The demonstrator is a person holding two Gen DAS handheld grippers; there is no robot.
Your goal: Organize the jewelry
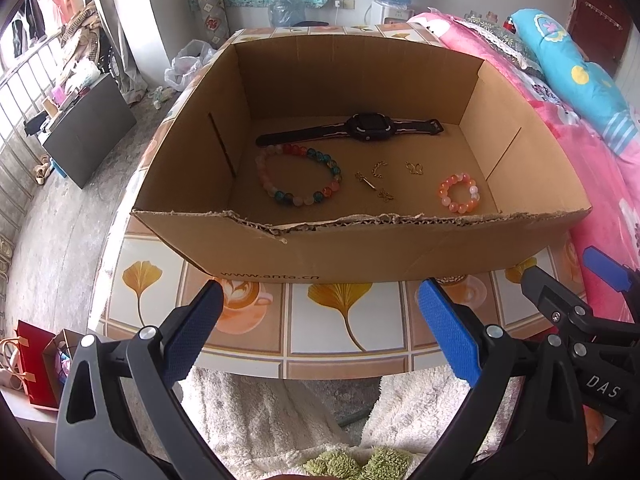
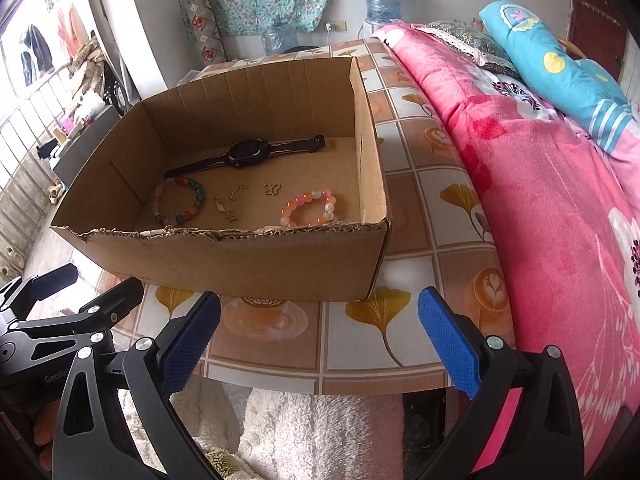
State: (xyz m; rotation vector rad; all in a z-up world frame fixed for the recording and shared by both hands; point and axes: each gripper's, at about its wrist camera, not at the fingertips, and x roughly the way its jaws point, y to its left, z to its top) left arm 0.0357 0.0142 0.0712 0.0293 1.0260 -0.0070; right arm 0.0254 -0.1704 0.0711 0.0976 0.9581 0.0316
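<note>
An open cardboard box (image 1: 352, 252) (image 2: 240, 256) sits on the tiled tablecloth. Inside lie a black watch (image 1: 362, 127) (image 2: 248, 153), a multicoloured bead bracelet (image 1: 276, 190) (image 2: 197, 192), a smaller orange-pink bead bracelet (image 1: 446, 188) (image 2: 310, 198), and small gold charms (image 1: 376, 180) (image 2: 232, 204), one a butterfly (image 1: 414, 168) (image 2: 272, 189). My left gripper (image 1: 320, 320) is open before the box's near wall, nothing between its fingers. My right gripper (image 2: 320, 328) is open too, near the box's front right corner. In the left wrist view the right gripper (image 1: 560, 276) shows at the right edge.
The table (image 2: 432, 216) ends just in front of both grippers. A pink floral blanket (image 2: 560, 200) lies along the table's right side with a blue pillow (image 2: 552, 64). White fluffy fabric (image 1: 260, 408) lies below the table edge. A red bag (image 1: 34, 364) stands on the floor at left.
</note>
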